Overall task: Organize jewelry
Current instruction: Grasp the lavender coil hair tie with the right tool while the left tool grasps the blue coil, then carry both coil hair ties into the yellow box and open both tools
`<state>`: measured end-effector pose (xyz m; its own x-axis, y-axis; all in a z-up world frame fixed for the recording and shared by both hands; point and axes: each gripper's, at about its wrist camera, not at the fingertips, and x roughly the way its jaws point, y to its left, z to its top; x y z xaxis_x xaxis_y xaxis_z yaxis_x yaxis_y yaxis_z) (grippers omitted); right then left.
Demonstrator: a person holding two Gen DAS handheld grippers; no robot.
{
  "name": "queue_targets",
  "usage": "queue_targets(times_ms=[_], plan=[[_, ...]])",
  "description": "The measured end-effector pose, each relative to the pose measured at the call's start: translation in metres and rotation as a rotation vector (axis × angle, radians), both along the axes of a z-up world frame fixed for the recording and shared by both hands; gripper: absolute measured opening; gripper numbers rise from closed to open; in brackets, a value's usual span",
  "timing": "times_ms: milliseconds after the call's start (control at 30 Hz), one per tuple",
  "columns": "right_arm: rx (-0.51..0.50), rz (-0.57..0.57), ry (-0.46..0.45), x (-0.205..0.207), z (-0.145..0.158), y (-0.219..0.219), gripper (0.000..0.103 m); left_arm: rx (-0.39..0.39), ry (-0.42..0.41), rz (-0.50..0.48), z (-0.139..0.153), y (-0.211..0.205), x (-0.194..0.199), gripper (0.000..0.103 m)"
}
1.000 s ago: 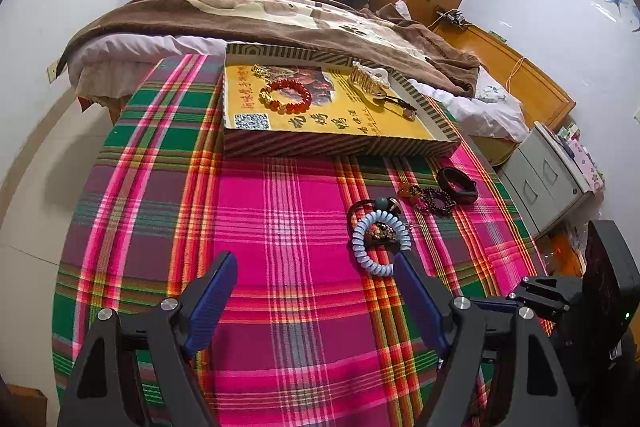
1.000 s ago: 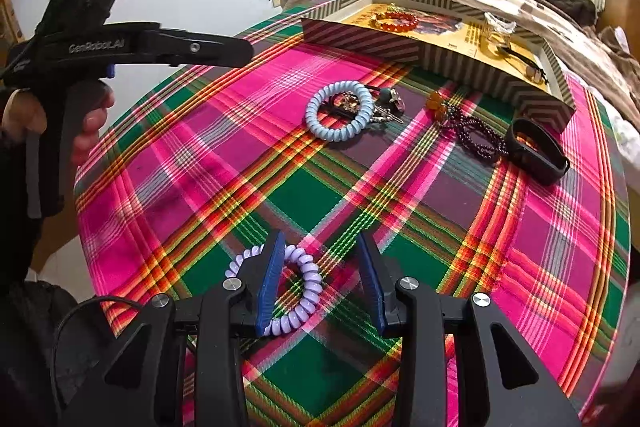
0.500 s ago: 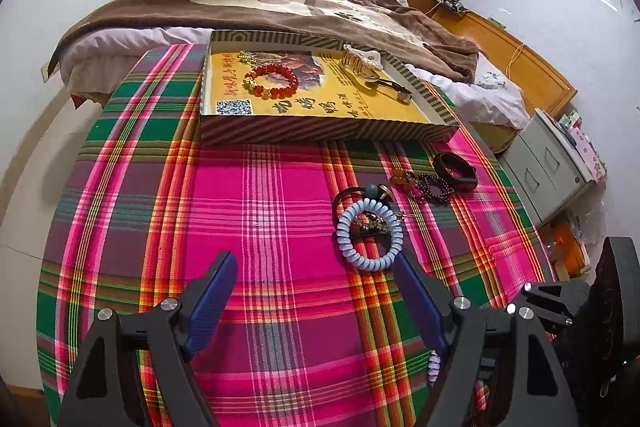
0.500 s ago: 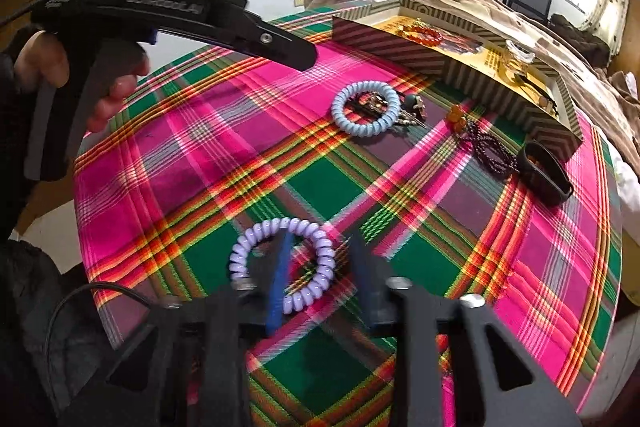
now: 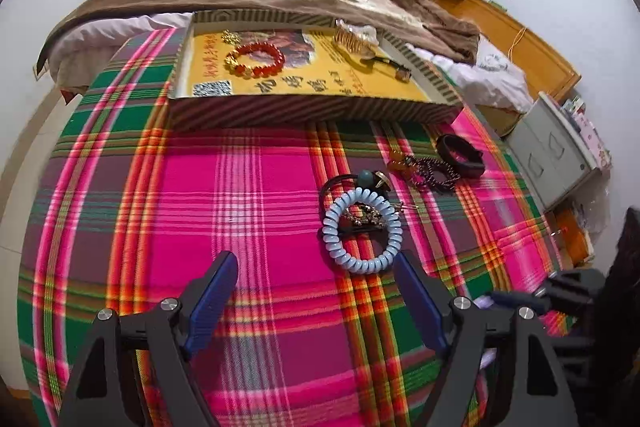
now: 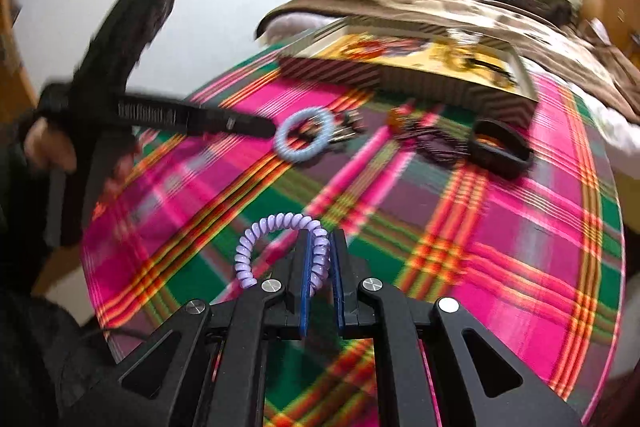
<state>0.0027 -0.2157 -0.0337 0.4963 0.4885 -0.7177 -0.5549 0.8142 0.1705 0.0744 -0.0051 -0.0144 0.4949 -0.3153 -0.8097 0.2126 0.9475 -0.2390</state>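
Status: sorting is partly complete. The landmark for all positions is the striped tray (image 5: pixel 304 113) at the far side of the counter (image 5: pixel 248 195).

Items already inside the tray:
- a red bead bracelet (image 5: pixel 256 61), toward the tray's left half;
- a gold hair clip (image 5: pixel 352 41) and a dark slim piece (image 5: pixel 388 61), toward its right half.

Items not yet in the tray, all lying on the counter in front of it:
- a blue coil band (image 5: pixel 362 231), with a black elastic and small metallic pieces (image 5: pixel 366 215) partly inside its ring;
- a dark bead strand (image 5: pixel 430 169), nearer the tray's right front corner;
- a black band (image 5: pixel 460 155), just beside that strand.

Item in transfer: the lilac coil band (image 6: pixel 280 247). The right tool (image 6: pixel 320 267) is clamped on one side of its loop; the rest of the loop projects to the left of the jaws. It appears lifted off the counter, well short of the tray, though blur prevents certainty.

The left tool (image 5: pixel 316 287) has its jaws spread wide and holds nothing. It sits above the counter on the near side of the blue coil band.

Assessment: roughly half the pieces remain. The lilac coil band must be carried over the tray's front wall and released; the counter items then follow.
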Motion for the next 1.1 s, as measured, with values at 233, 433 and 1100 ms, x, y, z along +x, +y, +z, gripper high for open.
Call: queue_targets(times_ms=[233, 433, 1100], plan=[[0.05, -0.093, -0.01, 0.006, 0.006, -0.024, 0.009, 0.039, 0.008, 0.009, -0.009, -0.015, 0.012, 0.08], [0.075, -0.124, -0.013, 0.01, 0.006, -0.032, 0.009, 0.086, 0.002, 0.032, -0.01, -0.019, 0.02, 0.068], [0.099, -0.164, 0.004, 0.016, 0.004, -0.042, 0.009, 0.134, -0.03, -0.027, -0.006, -0.026, 0.005, 0.009]])
